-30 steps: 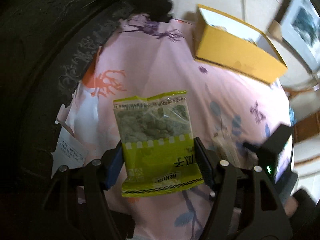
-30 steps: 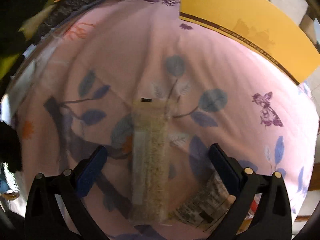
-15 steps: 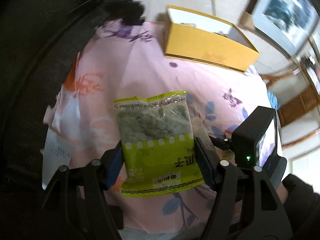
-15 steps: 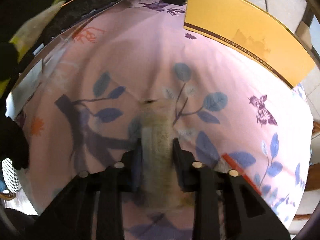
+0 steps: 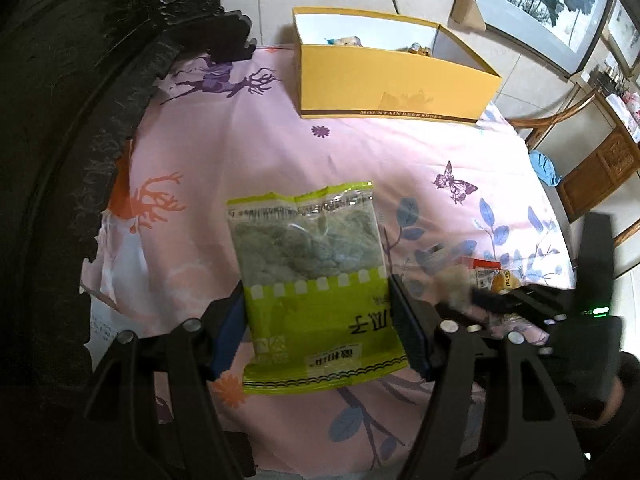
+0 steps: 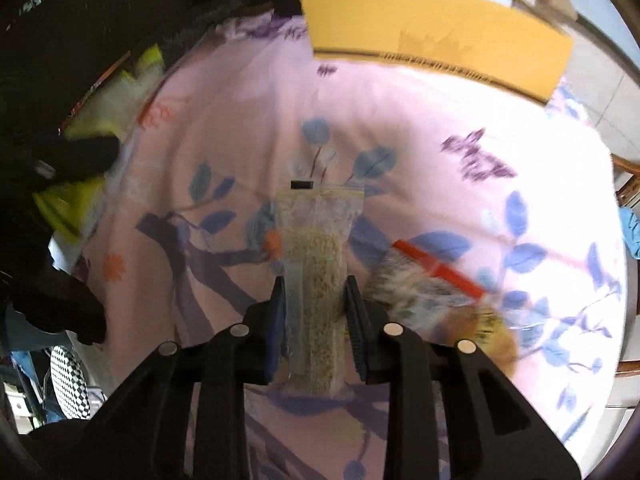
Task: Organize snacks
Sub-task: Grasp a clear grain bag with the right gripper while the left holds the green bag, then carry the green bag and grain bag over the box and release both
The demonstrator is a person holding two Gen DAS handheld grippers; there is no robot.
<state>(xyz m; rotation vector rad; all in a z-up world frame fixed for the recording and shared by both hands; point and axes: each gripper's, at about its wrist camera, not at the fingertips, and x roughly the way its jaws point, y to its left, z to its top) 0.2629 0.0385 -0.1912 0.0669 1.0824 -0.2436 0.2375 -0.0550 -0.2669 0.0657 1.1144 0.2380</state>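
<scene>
While both grippers hang over the pink cloth (image 5: 360, 152):
Left gripper (image 5: 318, 320): clamps green snack packet (image 5: 312, 280).
Right gripper (image 6: 316, 308): clamps clear grain packet (image 6: 318, 256).

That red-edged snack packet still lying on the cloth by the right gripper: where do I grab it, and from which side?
Probably across its narrow width, coming from above. The red-edged packet lies flat and slanted on the pink cloth, so turn the jaws square to its long axis. It is blurred, so its exact outline is unclear. The right gripper is already shut on the clear grain packet.
</scene>
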